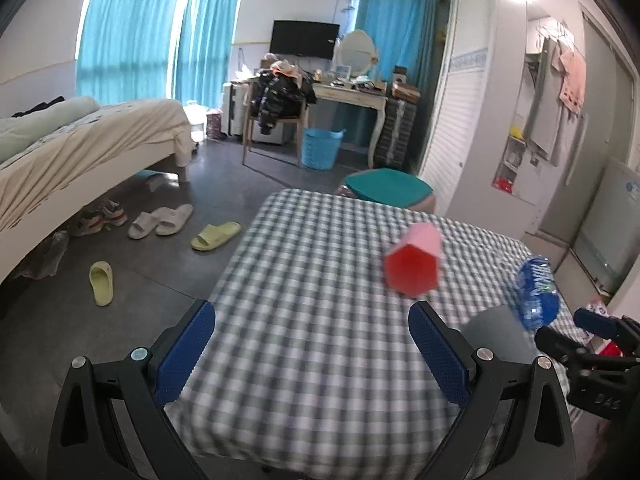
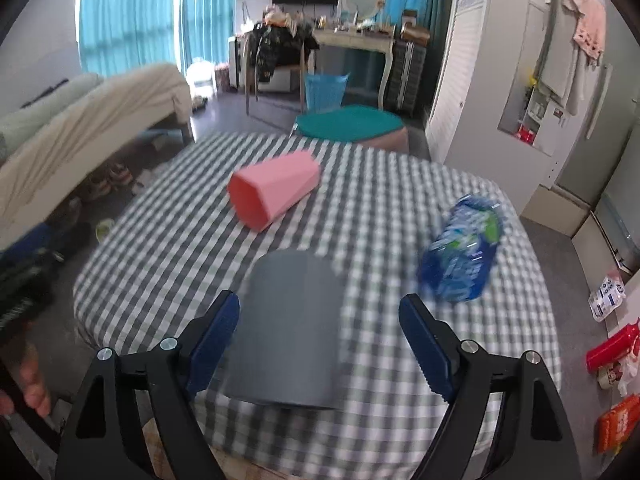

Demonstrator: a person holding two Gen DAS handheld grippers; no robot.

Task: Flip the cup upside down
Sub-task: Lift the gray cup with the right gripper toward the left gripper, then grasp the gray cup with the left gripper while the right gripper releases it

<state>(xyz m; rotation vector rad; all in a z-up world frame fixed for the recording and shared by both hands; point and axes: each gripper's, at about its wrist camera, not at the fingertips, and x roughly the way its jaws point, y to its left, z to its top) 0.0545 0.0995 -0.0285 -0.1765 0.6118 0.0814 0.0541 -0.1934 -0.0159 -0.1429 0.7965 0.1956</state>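
Right gripper [image 2: 320,344]: blue-padded fingers are standing spread wide, holding nothing; the grey cup is sitting between them but closer to the left pad, apparently not yet touched.
Grey cup [image 2: 292,328]: a plain grey cylindrical cup is resting on the table's near edge, looking slightly wider toward the bottom; blur is hiding any rim, so I cannot tell whether it is upright or already inverted. It is probably the cup being addressed, since the right gripper is framing it.
Pink cup [image 2: 276,194]: a faceted pink plastic cup is lying on its side mid-table, its wide end facing the cameras and looking redder in the left wrist view; it is sitting well apart from both grippers. Lying down, it too would need turning.
Blue bottle [image 2: 464,250]: a crumpled blue-labelled plastic bottle is leaning to the right of the grey cup, near but apart, leaving room for the right finger.
Left gripper [image 1: 312,344]: fingers are likewise spread and empty, hovering over bare cloth at the table's left side, seemingly keeping clear of the work.
Table [image 2: 380,184]: a grey-and-white checked cloth is covering the top, carrying all three items.
Next move, as a guess: centring the jaws on the grey cup's sides before closing would be giving a grip that allows a wrist roll.
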